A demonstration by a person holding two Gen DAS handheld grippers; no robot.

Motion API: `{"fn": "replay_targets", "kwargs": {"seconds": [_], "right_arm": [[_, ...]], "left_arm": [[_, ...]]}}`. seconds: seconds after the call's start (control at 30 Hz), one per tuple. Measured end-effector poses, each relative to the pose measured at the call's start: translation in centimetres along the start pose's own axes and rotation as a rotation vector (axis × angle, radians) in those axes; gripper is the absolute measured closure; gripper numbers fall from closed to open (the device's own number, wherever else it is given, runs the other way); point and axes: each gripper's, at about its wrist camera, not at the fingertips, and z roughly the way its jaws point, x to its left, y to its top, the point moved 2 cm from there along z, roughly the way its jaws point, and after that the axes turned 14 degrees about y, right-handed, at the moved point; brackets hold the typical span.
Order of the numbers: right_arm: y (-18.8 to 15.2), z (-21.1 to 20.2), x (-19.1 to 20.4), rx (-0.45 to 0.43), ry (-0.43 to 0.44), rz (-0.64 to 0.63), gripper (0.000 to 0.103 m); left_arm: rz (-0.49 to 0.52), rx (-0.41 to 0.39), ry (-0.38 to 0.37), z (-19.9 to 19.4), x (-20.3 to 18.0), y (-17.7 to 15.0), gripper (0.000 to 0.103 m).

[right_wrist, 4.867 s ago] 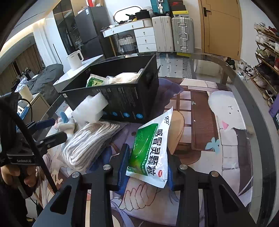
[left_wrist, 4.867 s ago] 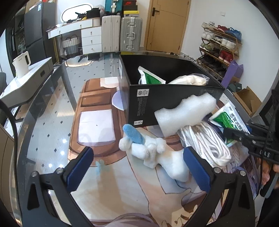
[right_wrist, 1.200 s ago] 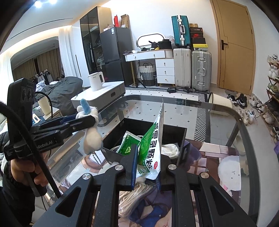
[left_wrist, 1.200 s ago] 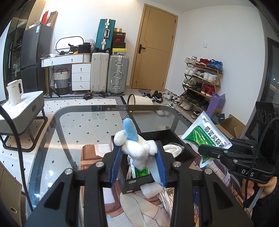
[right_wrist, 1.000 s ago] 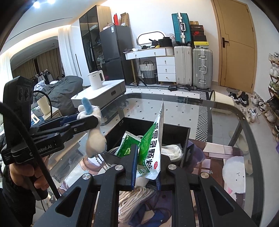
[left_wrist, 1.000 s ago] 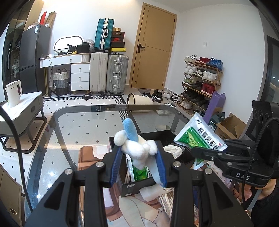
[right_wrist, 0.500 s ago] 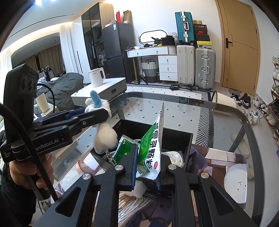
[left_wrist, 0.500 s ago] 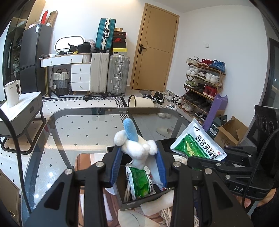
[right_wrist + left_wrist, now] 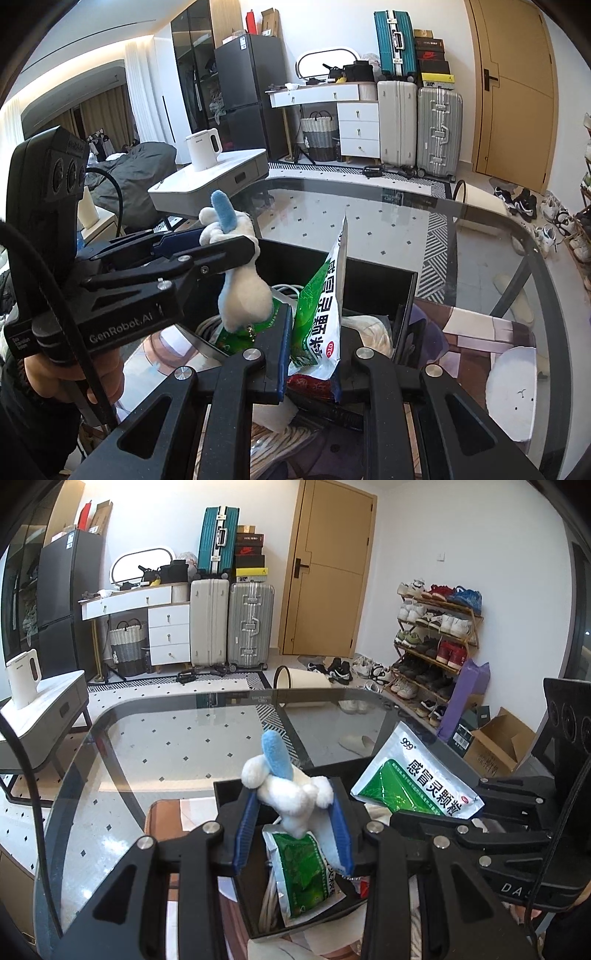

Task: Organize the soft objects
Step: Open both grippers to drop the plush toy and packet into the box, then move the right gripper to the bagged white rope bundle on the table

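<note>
At lower centre of the frame we found the left gripper [image 9: 293, 825] clamped on a white plush toy [image 9: 291, 792] with a blue ear, above an open black box [image 9: 229, 788]. A green sachet [image 9: 304, 871] lay inside. At right, the right gripper [image 9: 439, 818] pinched a green-and-white pouch [image 9: 415, 779].
</note>
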Motion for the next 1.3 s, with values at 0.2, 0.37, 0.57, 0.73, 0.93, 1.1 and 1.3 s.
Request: {"fn": "replay_targets", "kwargs": {"seconds": [0.2,0.37,0.57,0.73,0.93,1.1,1.3], "right_arm": [[-0.1,1.5,-1.2,0.020,0.004,0.015,0.086],[-0.2,2.5,-1.8,0.034,0.011,0.021,0.086],[-0.3,3.0,-1.9,0.051,0.020,0.022,0.086],[-0.7,3.4,-1.6,0.074,0.035,0.019,0.086],[-0.7,3.6,-1.1,0.088,0.002,-0.002,0.080],[-0.5,2.1,-0.8,0.053,-0.050,-0.050,0.063],[-0.8,-0.9,-1.2,0.002,-0.110,-0.048,0.043]], "left_arm": [[0.028,0.031,0.012,1.5,-0.5,-0.7,0.067],[0.054,0.050,0.026,2.4,-1.0,-1.3,0.067],[0.095,0.048,0.041,2.4,-1.8,-1.9,0.066],[0.112,0.045,0.040,2.2,-2.0,-2.1,0.066],[0.147,0.051,0.056,1.7,-2.0,-2.4,0.060],[0.122,0.074,0.027,1.0,-1.7,-2.3,0.044],[0.099,0.060,0.044,-0.9,-1.0,-2.3,0.034]]}}
